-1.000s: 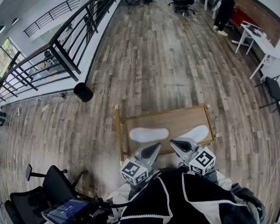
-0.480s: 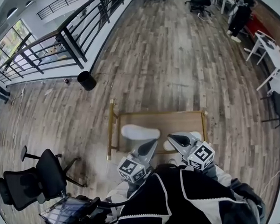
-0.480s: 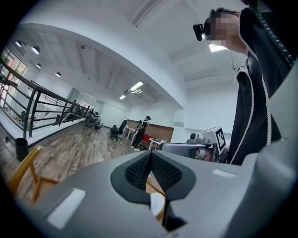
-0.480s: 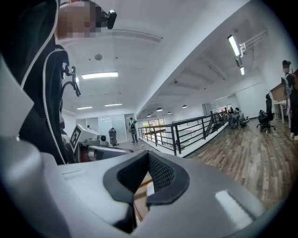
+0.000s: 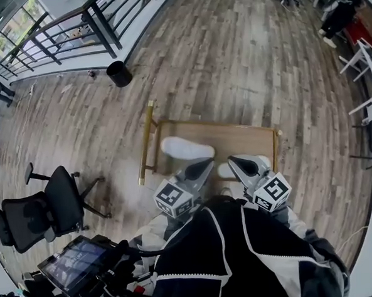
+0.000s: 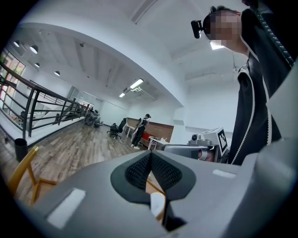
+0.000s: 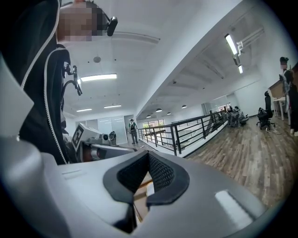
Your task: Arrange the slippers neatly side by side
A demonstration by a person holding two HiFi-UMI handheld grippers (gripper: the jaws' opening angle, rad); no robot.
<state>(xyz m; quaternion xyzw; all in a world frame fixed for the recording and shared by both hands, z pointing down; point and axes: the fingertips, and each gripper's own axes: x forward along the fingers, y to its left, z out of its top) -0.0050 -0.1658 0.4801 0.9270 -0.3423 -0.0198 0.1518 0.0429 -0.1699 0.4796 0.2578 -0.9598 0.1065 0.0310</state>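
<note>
While both hand-held tools hover over the near edge of the low wooden table w/ gold metal frame [image 5: 236, 138], neither has hold of anything. The left gripper [image 5: 208, 164], grey w/ a marker cube at its back, has its jaws pressed together, nothing btwn them. In the left gripper view, the left gripper [image 6: 150, 155] shows its dark ribbed pads meeting in a line. The right gripper [image 5: 232, 159], same build, is likewise closed and empty, and the right gripper [image 7: 148, 155] shows this in its own view too. That's 2 grippers, tips near each other but apart.

2 flat white slippers lie on the tabletop. The first white slipper [image 5: 186, 148] lies crosswise on the table's left half, just beyond the left gripper's tip, in full view. The second white slipper [image 5: 224, 170] is on the right half, nearer the person, partly hidden behind the right gripper; its angle can't be read.

Elsewhere on the wood-plank floor [image 5: 231, 60]: 1 round black bin [image 5: 119, 73] by the black metal railing [image 5: 98, 23], 1 black office chair [image 5: 45, 210] left of the table, 1 tablet screen [image 5: 74, 264] bottom left.
</note>
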